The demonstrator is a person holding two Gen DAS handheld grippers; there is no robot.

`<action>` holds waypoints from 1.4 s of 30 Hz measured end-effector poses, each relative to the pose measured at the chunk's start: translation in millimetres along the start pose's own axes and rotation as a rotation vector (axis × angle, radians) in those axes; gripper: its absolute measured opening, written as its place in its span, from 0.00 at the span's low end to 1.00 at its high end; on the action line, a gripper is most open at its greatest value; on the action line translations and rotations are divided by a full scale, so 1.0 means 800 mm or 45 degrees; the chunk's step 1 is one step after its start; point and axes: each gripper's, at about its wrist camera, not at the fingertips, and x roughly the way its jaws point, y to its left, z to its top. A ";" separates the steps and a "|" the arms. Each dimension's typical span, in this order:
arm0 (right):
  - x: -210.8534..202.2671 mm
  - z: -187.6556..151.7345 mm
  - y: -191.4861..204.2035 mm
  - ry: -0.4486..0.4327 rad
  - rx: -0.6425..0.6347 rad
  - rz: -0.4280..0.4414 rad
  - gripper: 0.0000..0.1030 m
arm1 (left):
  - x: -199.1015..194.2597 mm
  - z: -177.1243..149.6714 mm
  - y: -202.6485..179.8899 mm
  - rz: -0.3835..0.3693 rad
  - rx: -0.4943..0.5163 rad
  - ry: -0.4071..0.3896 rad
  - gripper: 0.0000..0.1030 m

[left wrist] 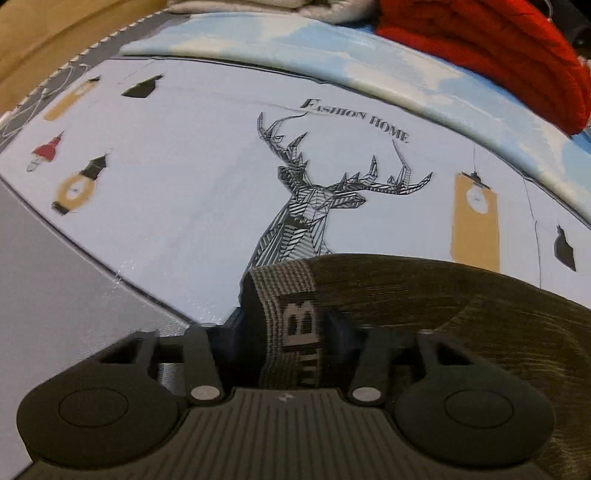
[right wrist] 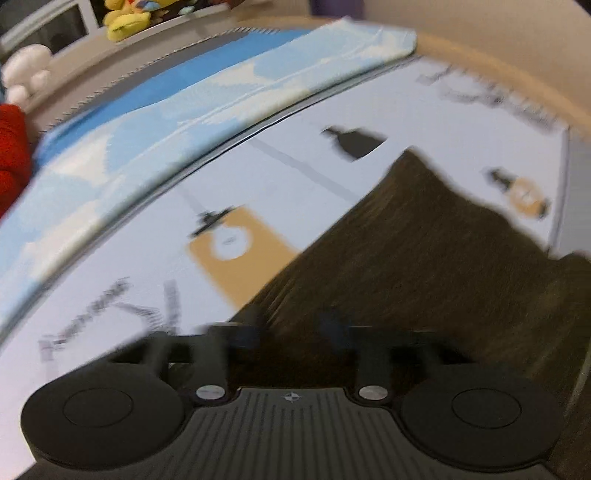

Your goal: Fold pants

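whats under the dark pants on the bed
The dark pants lie on a white printed sheet; its deer print runs under the waistband. What else they cover stays hidden.

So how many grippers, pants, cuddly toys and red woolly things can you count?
Grippers: 2 (left gripper, right gripper)
Pants: 1 (dark pants)
Cuddly toys: 2 (yellow toy, white toy)
Red woolly things: 1 (red knit)
Total: 6
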 end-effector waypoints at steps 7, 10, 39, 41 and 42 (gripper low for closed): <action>-0.003 0.007 -0.025 -0.227 0.192 0.243 0.05 | -0.014 -0.007 -0.017 -0.021 0.056 -0.268 0.34; 0.009 0.014 -0.034 -0.184 0.224 0.370 0.09 | -0.005 -0.004 -0.018 0.003 0.022 -0.264 0.34; -0.041 -0.002 -0.275 -0.045 0.270 -0.070 0.19 | -0.214 -0.078 0.011 -0.170 0.104 -0.142 0.64; -0.057 0.005 -0.271 -0.067 0.237 -0.088 0.21 | -0.213 -0.099 0.024 -0.154 0.154 -0.117 0.65; -0.071 0.011 -0.271 -0.087 0.235 -0.087 0.27 | -0.206 -0.108 0.032 -0.142 0.165 -0.092 0.65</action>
